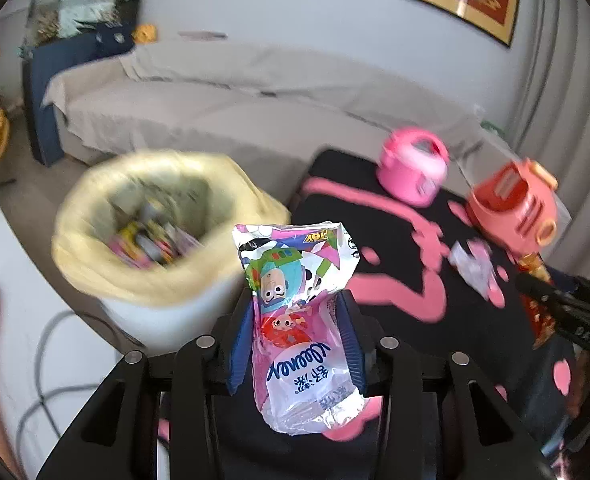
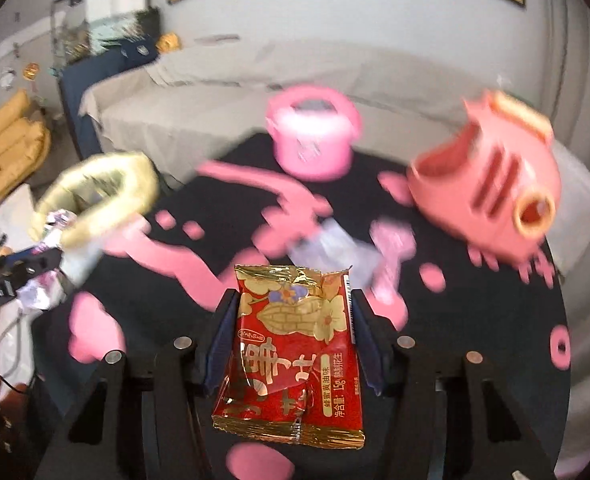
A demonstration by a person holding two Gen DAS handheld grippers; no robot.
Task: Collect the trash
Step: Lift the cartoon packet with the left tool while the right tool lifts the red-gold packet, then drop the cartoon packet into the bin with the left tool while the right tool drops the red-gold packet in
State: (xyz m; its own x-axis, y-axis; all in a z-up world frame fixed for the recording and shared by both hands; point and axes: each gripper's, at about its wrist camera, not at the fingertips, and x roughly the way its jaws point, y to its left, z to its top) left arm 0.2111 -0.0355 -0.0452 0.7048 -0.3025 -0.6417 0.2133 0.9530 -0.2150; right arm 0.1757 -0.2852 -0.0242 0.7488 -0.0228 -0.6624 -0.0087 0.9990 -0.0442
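Bin: a white bin (image 1: pixel 163 316) lined with a yellowish bag (image 1: pixel 95 264) stands ahead and to the left of the left hand-held gripper, off the table's left edge; blurred, colourful wrappers (image 1: pixel 147 240) lie inside.
Left hand-held gripper: the left hand-held gripper (image 1: pixel 295 332) is clamped on a tissue pack (image 1: pixel 299 320), blue pads pressing both its sides; it points down and forward, toward the gap between bin and table.
Tissue pack writing: "Kleenex" in blue script, upside down, with Chinese characters under it; "TOY" in yellow near the far end, among cartoon figures.
Table: black cloth (image 1: pixel 395 248) with pink shapes, ahead and to the right of the left hand-held gripper.
Loose wrapper: a crumpled clear and pink wrapper (image 2: pixel 335 248) lies on the table just ahead of the right hand-held gripper.
Right hand-held gripper: the right hand-held gripper (image 2: pixel 293 328) is clamped on a red and gold snack packet (image 2: pixel 295 352), which stands between the pads and sticks out past both ends; it points down and forward over the table.
Packet writing: large gold Chinese characters, a peanut drawing, and "15g" in a yellow strip along the right side.
Pink pot: a toy pot (image 2: pixel 313 140) with a handle stands at the far side of the table, ahead of the right hand-held gripper; what it holds cannot be told.
Toaster: a salmon toy toaster (image 2: pixel 491 184) stands ahead and to the right, a slice in its slot.
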